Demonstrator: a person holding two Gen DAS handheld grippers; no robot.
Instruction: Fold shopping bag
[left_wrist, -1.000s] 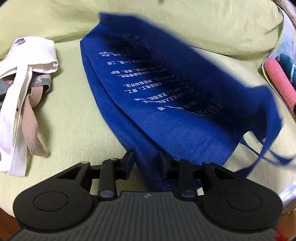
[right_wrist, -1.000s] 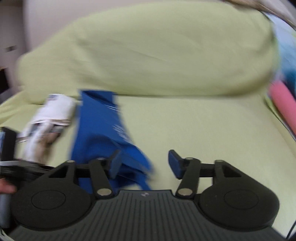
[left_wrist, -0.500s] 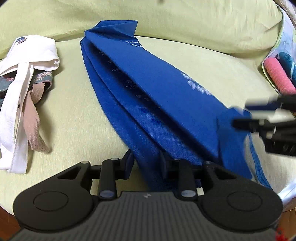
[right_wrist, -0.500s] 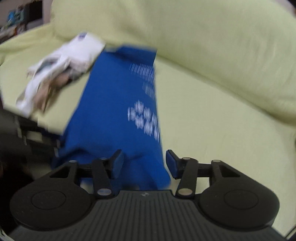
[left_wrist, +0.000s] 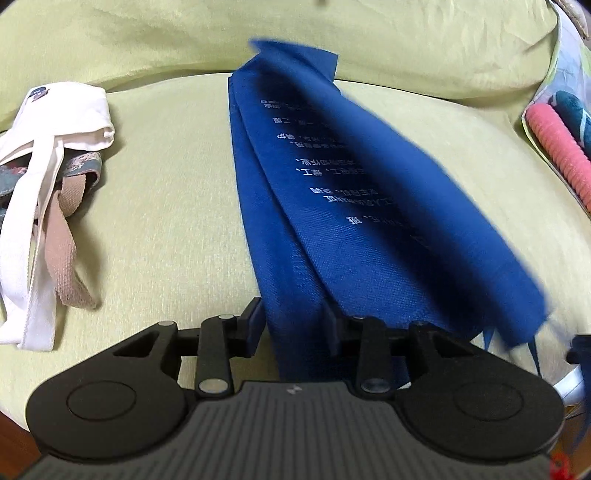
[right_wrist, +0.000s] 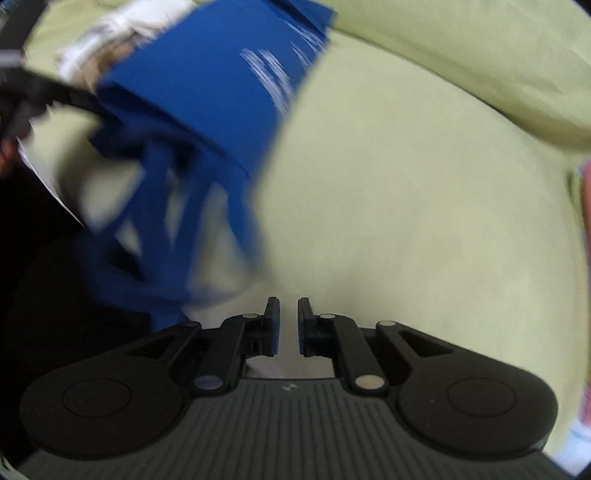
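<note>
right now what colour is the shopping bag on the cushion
Blue with white printed lettering: the shopping bag shows best in the left wrist view.

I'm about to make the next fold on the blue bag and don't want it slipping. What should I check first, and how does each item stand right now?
1. Left hand-held gripper has the blue bag between its fingers: ok, though its jaws are opening.
2. Right hand-held gripper on the bag: not ok; nothing between the narrow, closing jaws.
3. Bag lying flat on the green cushion: not ok; the right side is lifted and blurred.
4. Bag handles tucked in: not ok, they dangle loose.
5. White bag apart from the blue one: ok.
</note>
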